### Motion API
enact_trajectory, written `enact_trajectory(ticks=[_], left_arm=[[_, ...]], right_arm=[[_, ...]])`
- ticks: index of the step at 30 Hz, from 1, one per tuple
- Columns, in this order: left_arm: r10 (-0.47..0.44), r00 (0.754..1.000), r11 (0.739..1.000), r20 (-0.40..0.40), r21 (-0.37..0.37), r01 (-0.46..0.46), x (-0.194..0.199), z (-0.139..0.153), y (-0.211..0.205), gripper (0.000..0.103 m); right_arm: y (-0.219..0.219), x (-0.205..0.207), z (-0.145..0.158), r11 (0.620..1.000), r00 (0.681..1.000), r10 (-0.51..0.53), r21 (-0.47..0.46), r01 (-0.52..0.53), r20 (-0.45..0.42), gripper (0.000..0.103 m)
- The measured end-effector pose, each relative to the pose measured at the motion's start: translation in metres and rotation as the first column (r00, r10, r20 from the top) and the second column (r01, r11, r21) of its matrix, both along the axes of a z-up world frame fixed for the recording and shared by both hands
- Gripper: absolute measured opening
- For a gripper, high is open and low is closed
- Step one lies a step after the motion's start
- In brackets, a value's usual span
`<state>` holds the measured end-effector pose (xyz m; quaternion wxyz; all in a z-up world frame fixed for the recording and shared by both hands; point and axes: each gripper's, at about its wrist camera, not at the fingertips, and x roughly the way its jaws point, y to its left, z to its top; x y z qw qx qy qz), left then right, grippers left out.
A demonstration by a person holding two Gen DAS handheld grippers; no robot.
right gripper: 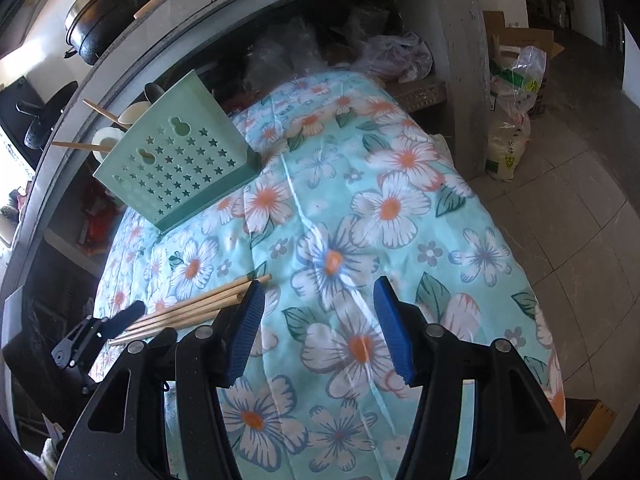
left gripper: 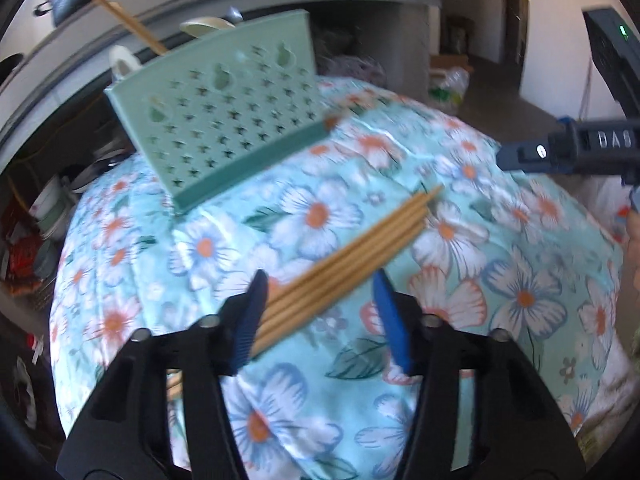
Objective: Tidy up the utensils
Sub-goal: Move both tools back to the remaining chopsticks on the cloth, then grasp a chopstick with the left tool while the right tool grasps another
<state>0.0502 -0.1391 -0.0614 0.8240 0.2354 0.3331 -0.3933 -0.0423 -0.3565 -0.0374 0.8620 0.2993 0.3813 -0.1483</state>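
Chopsticks (left gripper: pixel 352 256) between L gripper (left gripper: pixel 320 312) jaws, untouched; R gripper (right gripper: pixel 320 320) jaws agape over bare cloth (right gripper: pixel 400 200).

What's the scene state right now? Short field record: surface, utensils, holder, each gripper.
surface: floral cloth over a table
utensils: bundle of wooden chopsticks lying flat on the cloth
holder: green perforated utensil holder at the far side, already holding chopsticks and spoons
left gripper: straddles the chopstick bundle, gap on one side, not clamped
right gripper: open, nothing between the jaws, cloth below, chopstick tips just to its left
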Motion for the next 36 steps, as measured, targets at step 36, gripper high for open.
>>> enact_trajectory(ticks=[36], left_arm=[[-0.195, 0.974, 0.948, 0.113, 0.276, 0.158, -0.056, -0.017, -0.014, 0.017]], right_arm=[[0.006, -0.007, 0.001, 0.995, 0.998, 0.032, 0.095, -0.038, 0.059, 0.056]])
